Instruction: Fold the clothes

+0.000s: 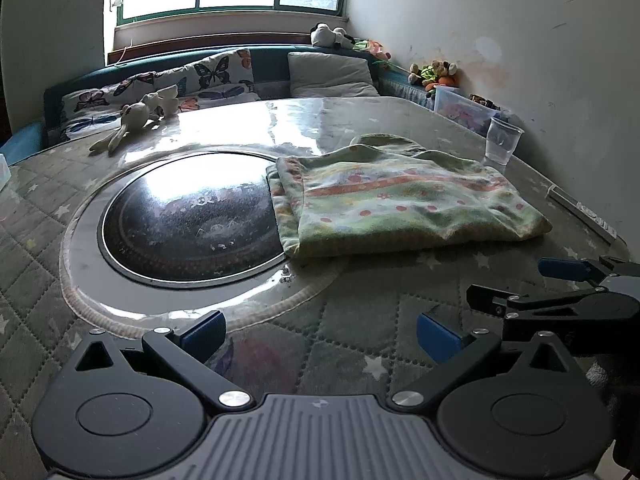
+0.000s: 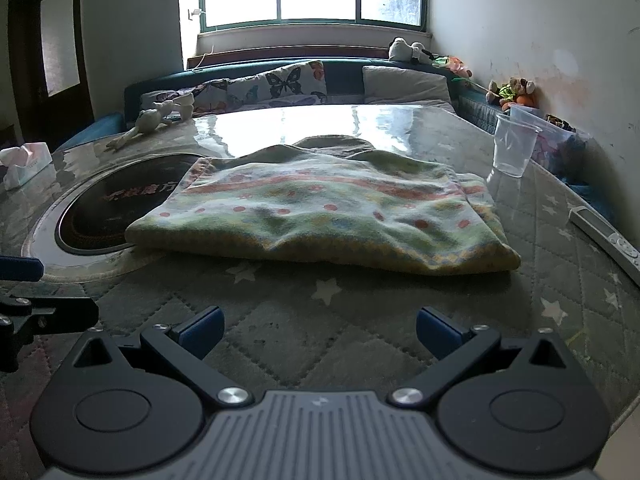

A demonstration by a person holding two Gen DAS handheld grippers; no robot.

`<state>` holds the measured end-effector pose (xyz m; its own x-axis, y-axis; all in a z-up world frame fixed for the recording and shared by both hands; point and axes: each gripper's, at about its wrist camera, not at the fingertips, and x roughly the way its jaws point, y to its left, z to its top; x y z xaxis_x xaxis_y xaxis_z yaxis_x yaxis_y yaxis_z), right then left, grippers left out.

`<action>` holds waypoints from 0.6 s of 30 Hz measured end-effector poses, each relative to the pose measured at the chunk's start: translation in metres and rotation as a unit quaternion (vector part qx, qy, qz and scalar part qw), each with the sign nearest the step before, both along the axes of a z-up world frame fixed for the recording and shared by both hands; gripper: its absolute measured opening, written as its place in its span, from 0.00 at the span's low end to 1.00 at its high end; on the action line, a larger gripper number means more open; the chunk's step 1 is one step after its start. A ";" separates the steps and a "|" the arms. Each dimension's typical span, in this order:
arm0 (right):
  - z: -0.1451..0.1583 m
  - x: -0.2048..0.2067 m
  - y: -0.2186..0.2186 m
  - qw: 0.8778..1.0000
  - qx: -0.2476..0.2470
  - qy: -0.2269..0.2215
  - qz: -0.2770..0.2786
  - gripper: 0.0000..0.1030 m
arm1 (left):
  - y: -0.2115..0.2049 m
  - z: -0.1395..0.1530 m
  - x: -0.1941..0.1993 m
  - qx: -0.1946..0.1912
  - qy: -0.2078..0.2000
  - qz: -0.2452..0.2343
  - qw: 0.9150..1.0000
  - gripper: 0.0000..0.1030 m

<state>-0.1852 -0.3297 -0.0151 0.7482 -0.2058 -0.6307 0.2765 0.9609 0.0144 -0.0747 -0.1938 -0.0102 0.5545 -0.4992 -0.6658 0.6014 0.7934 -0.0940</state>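
Note:
A folded green garment (image 1: 404,200) with orange stripes and red dots lies on the table, its left edge over the dark round hob. It also fills the middle of the right wrist view as the garment (image 2: 328,216). My left gripper (image 1: 320,334) is open over the quilted cover, short of the garment's near edge, with nothing between its blue pads. My right gripper (image 2: 320,330) is open too, just in front of the garment. The right gripper (image 1: 520,282) also shows at the right edge of the left wrist view.
A dark round hob (image 1: 188,216) is set into the table (image 1: 340,340), left of the garment. A clear plastic cup (image 2: 514,144) and a remote (image 2: 604,236) sit to the right. A tissue pack (image 2: 26,162) and a plush toy (image 1: 132,120) lie at the left.

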 end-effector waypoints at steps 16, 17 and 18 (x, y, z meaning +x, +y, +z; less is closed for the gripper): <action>0.000 -0.014 0.004 1.000 0.008 -0.010 -0.004 1.00 | 0.002 -0.001 -0.020 -0.001 -0.001 -0.007 1.000 1.00; 0.000 -0.015 0.004 1.000 0.008 -0.011 -0.003 1.00 | 0.002 -0.001 -0.021 -0.001 -0.001 -0.007 1.000 1.00; 0.000 -0.017 0.005 1.000 0.009 -0.012 -0.003 1.00 | 0.003 -0.001 -0.023 -0.001 -0.002 -0.008 1.000 1.00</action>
